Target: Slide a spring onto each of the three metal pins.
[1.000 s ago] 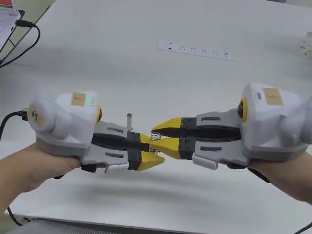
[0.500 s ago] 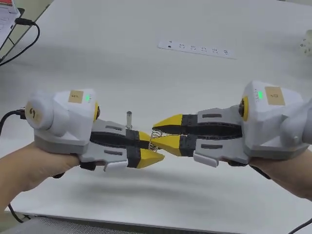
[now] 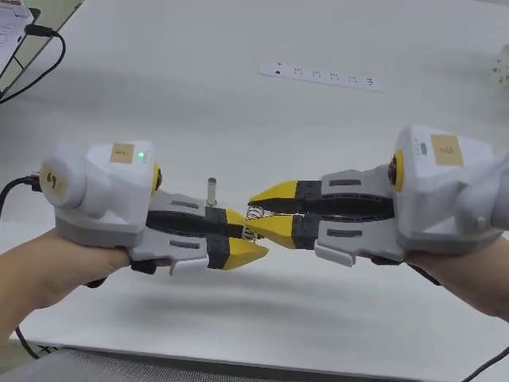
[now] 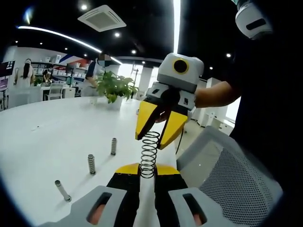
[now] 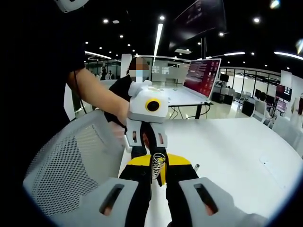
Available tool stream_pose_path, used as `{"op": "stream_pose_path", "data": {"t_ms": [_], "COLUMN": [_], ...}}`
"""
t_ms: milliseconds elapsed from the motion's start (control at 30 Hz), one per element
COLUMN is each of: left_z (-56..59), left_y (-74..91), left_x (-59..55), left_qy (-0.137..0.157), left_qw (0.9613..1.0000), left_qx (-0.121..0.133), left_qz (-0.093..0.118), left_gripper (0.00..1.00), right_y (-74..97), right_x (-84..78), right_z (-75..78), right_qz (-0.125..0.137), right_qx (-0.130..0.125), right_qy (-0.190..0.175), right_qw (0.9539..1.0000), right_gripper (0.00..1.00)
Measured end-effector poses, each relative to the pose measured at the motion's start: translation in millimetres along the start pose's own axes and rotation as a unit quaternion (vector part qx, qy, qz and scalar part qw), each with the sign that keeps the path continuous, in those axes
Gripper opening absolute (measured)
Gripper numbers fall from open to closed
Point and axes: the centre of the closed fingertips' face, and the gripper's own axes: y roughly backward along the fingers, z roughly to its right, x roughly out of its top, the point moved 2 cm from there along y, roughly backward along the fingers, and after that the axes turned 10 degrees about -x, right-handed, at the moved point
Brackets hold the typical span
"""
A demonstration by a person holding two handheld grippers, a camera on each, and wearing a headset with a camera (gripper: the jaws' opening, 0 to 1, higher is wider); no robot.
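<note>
You are pinching the spring (image 4: 149, 153) by its near end in the almost closed left gripper (image 4: 147, 169), while the right gripper (image 4: 152, 138) is standing parted around its far end, seemingly not clamping. Be holding it straight and in line when bringing it over the bare pin (image 4: 62, 190). The tan stickers (image 3: 122, 153) are showing nothing legible.

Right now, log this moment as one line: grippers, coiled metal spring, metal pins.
left gripper: shut on coiled metal spring | right gripper: open around its far end | spring-fitted pins: two | bare metal pin: one
</note>
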Motion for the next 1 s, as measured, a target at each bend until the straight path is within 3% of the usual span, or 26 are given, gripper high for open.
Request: {"op": "stream_pose_path", "data": {"t_ms": [333, 1000], "left_z": [0.0, 0.3], "left_y": [-1.0, -0.7], "left_x": [0.4, 0.6], "left_qy": [0.011, 0.019], "left_qw": [0.9999, 0.9998], "left_qx": [0.0, 0.003], "left_qz": [0.004, 0.005], "left_gripper": [0.03, 0.16], "right_y": [-1.6, -2.4], "right_x": [0.3, 3.1], "right_z": [2.3, 3.7], "right_qz": [0.002, 0.001], "right_qx": [-0.002, -0.006], "right_qy": [-0.014, -0.013], "right_qw": [0.9999, 0.9999], "right_gripper": [0.07, 0.07]}}
